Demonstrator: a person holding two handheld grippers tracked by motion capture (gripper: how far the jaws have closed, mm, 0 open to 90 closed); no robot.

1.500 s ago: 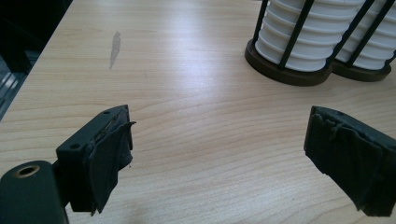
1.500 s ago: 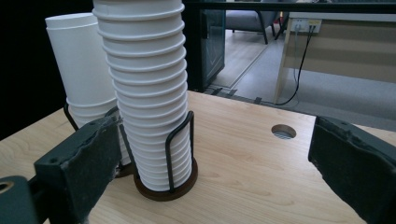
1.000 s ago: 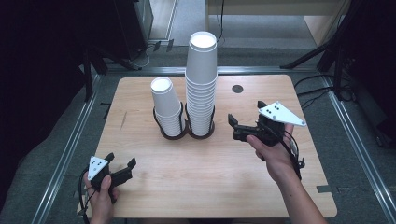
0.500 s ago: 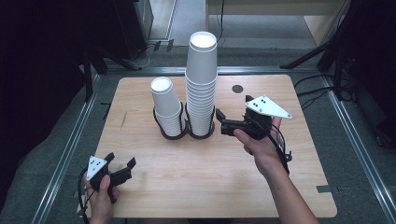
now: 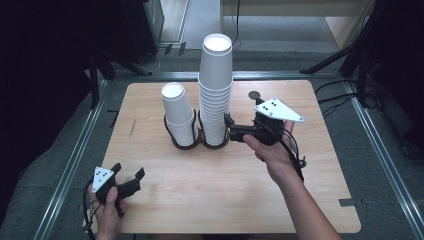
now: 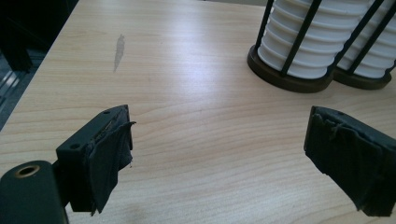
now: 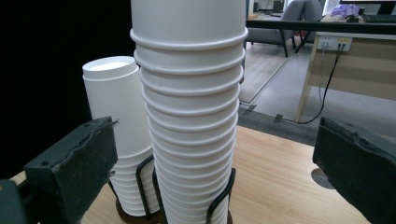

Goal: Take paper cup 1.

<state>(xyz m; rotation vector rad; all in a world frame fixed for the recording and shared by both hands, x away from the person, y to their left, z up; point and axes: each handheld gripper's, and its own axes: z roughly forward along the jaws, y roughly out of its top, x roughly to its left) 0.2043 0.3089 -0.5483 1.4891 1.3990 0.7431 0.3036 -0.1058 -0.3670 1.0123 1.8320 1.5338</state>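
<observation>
- At the middle of the surface (image 5: 210,180), the tall stack (image 5: 216,95) of white paper cups stands upright in a black wire holder (image 5: 200,142), touching a shorter stack (image 5: 179,116) just to its left.
- Paper cups look light, thin-walled and easy to crush; nested ones may cling, so I judge a gentle squeeze on the top cup's side wall, just under its rim, is best.
- Right gripper (image 5: 231,128) is held level, pointing at the tall stack's lower part, jaws wide apart on either side of it in the right gripper view, touching nothing.
- Left gripper (image 5: 127,176) rests low near the front edge, well apart from the cups, jaws apart and empty.
</observation>
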